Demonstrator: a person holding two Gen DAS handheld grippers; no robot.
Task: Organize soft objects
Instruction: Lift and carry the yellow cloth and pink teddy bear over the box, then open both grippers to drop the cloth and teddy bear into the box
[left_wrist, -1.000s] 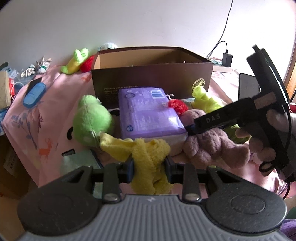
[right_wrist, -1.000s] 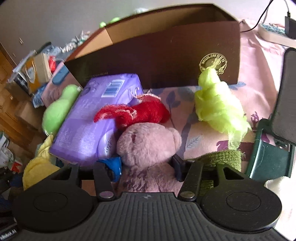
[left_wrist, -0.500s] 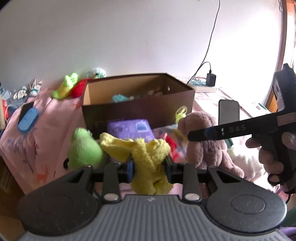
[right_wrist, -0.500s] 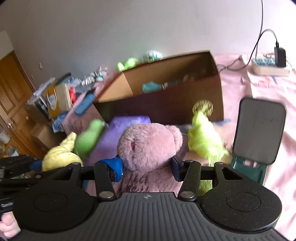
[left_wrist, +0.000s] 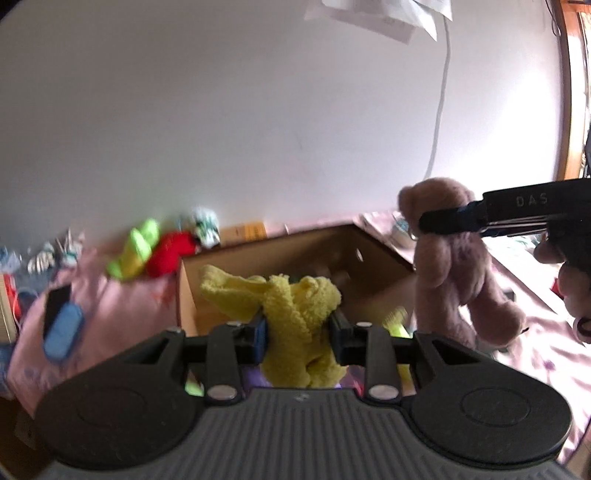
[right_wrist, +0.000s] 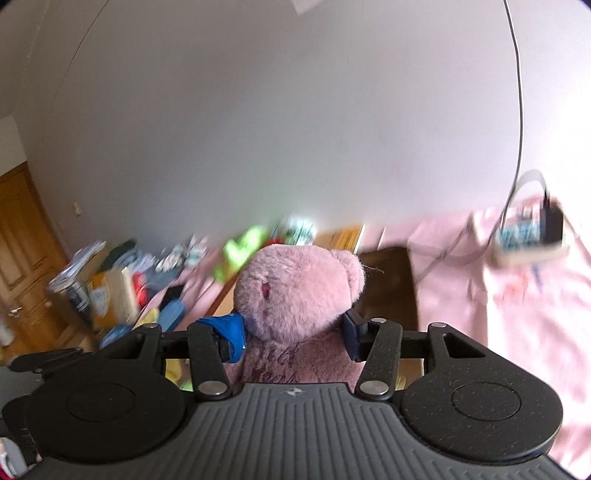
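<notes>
Left gripper (left_wrist: 298, 328): jaws pinching a crumpled yellow terry cloth (left_wrist: 295, 314), held before the open brown cardboard box (left_wrist: 373, 258). Right gripper (right_wrist: 293, 334): jaws clamped on a mauve plush teddy bear (right_wrist: 295, 295) at the neck, body hanging below, box beyond it.

Black left gripper (left_wrist: 298, 330) with ribbed grey housing, silver screws, blue pads.

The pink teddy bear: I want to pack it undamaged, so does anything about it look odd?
Only the grip. The right gripper pinches the pink teddy bear at the neck, so its body dangles beside the cardboard box. No tear or loose stuffing shows, though both views are blurred.
</notes>
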